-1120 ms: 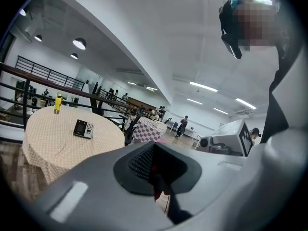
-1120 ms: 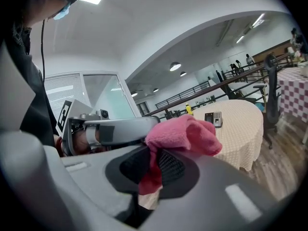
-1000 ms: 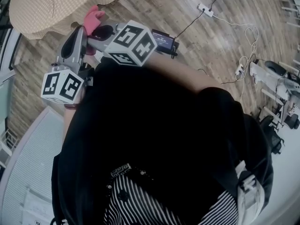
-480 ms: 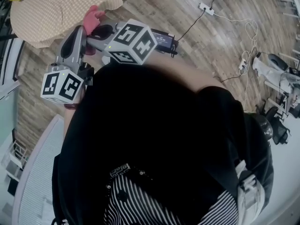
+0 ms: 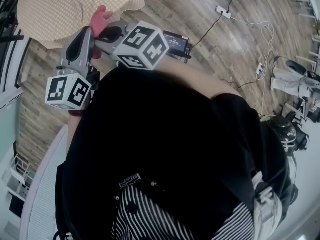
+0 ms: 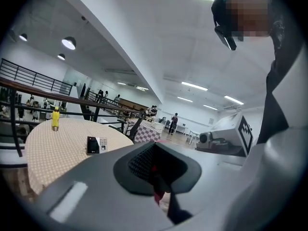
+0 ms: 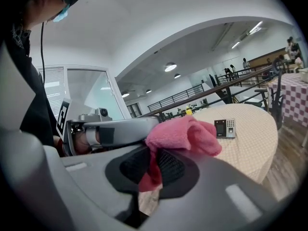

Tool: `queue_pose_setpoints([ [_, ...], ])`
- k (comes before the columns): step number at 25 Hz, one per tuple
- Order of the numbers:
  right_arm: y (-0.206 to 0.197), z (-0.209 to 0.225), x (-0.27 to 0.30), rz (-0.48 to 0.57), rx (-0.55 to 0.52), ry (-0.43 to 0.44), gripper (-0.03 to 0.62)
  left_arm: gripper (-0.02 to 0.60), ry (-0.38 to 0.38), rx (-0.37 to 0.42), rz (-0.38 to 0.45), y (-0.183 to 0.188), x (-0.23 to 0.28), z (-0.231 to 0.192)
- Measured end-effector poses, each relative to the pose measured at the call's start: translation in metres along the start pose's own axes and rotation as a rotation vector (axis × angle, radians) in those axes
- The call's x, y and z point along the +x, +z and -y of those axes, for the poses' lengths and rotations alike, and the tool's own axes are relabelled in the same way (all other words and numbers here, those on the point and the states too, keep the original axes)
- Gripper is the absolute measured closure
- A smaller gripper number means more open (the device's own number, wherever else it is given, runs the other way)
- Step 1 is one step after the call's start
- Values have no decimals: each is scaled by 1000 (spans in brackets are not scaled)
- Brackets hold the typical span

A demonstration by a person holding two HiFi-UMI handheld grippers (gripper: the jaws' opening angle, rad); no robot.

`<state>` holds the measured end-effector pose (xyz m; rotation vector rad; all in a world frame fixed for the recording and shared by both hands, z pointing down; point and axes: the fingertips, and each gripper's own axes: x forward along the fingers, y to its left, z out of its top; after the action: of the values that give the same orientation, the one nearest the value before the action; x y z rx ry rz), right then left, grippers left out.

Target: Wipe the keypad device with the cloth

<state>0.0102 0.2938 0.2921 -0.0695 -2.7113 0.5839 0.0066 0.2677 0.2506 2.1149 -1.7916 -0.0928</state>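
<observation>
Two claws are both pressed together. The right claw [image 7: 150,172] pinches the pink cloth [image 7: 183,134], which bunches above its pads at frame centre. The left claw [image 6: 156,177] is closed with a thin red strip of that cloth in its seam. The keypad device [image 7: 224,128] lies on the round checked worktop [image 7: 252,143], right of centre, well apart from both claws.

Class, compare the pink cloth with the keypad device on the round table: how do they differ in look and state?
The cloth is pink, soft and bunched; the keypad device is a rigid black-and-silver box. The cloth is pinched in the right gripper's fingers, off the table; the keypad device rests on it, untouched. They share little: neither touches the other.
</observation>
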Motion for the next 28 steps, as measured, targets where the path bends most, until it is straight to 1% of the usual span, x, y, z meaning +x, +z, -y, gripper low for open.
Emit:
queue_pose_setpoints([
  [4,-6,-1,20,-17,16,-16,549,578,-7,-4,-16,-7,-6,-18],
  [8,-9,-10,36,-49,5,-7,549,578,2,-38,4,-10,-20,-33],
  [13,-14,-26,58,-83,-12,10,549,578,15,-59,20,-13,-41,-52],
  [16,-16,-36,70,-99,-26,42,549,578,52,-72,36,-14,-54,-62],
  [20,-16,-52,93,-129,-76,114,549,578,124,-84,64,-13,-77,-82],
  [25,0,-53,141,-177,-118,179,549,578,200,-115,80,-1,-87,-133],
  [28,-1,-52,152,-202,-119,195,549,578,221,-120,77,-3,-90,-145],
])
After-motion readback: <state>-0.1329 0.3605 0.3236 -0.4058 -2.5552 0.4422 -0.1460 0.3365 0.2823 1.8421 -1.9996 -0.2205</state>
